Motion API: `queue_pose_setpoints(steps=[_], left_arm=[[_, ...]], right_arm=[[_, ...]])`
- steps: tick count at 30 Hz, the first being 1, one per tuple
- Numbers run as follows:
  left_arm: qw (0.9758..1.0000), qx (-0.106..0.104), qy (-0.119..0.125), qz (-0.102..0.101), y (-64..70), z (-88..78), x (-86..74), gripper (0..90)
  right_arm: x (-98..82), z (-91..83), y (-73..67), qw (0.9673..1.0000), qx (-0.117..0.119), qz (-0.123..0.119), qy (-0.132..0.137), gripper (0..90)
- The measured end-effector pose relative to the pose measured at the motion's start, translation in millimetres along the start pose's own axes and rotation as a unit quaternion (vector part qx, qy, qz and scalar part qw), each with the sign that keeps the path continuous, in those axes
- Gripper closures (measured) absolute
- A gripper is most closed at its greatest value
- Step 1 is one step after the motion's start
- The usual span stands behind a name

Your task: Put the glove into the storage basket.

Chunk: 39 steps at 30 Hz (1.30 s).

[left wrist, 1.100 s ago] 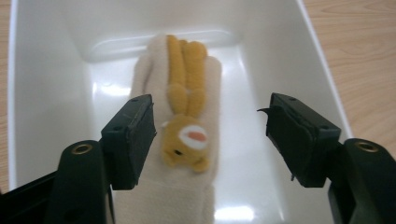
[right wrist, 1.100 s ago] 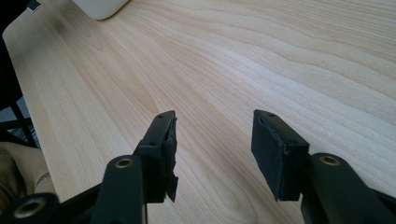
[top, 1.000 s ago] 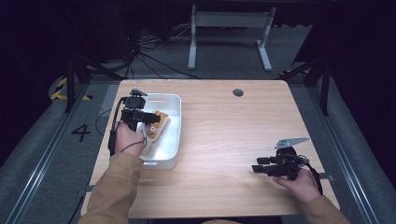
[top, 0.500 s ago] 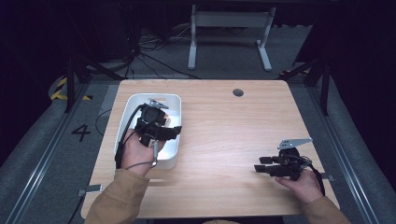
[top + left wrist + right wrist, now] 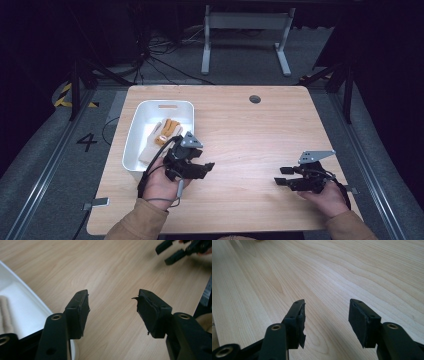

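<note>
Glove (image 5: 161, 136) lies in white bin (image 5: 134, 141) at 10 o'clock; we see left gripper (image 5: 206, 169) and right gripper (image 5: 280, 176) both agape, empty, above table (image 5: 240, 130).

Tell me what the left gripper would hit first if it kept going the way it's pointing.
Probably bare table: the open left gripper tilts down at it. Skimming above the wood, it would reach the right gripper next; depth is unclear.

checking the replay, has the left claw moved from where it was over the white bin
Yes. The left claw has come out of the white bin toward the table's middle, and now sits open over bare wood beside the bin's right rim.
</note>
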<state>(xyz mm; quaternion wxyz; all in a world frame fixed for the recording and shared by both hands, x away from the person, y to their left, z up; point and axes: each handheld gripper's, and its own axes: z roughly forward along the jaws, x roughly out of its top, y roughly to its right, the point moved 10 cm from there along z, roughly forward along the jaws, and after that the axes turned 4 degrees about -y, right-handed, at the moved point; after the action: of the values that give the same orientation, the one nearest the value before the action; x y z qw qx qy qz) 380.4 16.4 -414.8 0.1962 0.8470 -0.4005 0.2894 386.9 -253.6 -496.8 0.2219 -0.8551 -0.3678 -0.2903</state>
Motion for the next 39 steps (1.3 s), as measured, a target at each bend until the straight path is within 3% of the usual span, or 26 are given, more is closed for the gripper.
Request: queue_pose_setpoints(steps=[7, 15, 18, 24, 27, 32, 37, 39], left_arm=[[0.9995, -0.019, 0.002, 0.026, 15.7, 22.1, -12.8, 45.3], [0.9984, -0.049, -0.020, 0.021, 29.3, 52.2, -33.3, 45.8], [0.9981, -0.046, -0.021, 0.034, 34.4, 62.2, -38.4, 46.5], [0.9981, -0.049, -0.021, 0.032, 35.7, 79.1, -45.8, 47.0], [0.9978, -0.047, -0.036, 0.030, 36.6, 88.7, -52.3, 46.9], [0.9969, -0.046, -0.045, 0.045, 37.9, 101.8, -58.1, 47.0], [0.9980, -0.046, -0.036, 0.025, 36.6, 110.1, -57.9, 48.1], [0.9986, -0.039, -0.023, 0.028, 36.1, 107.3, -54.3, 47.9]], right_arm=[[-3.0, 0.6, 3.3, 1.0000, -0.003, -0.009, -0.002, 47.9], [-7.8, 3.9, 8.3, 0.9999, -0.008, -0.014, -0.007, 48.0], [-9.7, 5.6, 8.6, 0.9997, -0.010, -0.018, -0.011, 48.4], [-13.2, 8.9, 10.6, 0.9995, -0.013, -0.026, -0.016, 48.6], [-14.3, 10.0, 11.5, 0.9994, -0.014, -0.028, -0.016, 48.6], [-17.2, 14.7, 13.5, 0.9986, -0.026, -0.040, -0.022, 48.6], [-18.3, 17.9, 12.8, 0.9979, -0.035, -0.050, -0.021, 49.3], [-18.2, 17.9, 11.5, 0.9977, -0.038, -0.052, -0.019, 49.3]])
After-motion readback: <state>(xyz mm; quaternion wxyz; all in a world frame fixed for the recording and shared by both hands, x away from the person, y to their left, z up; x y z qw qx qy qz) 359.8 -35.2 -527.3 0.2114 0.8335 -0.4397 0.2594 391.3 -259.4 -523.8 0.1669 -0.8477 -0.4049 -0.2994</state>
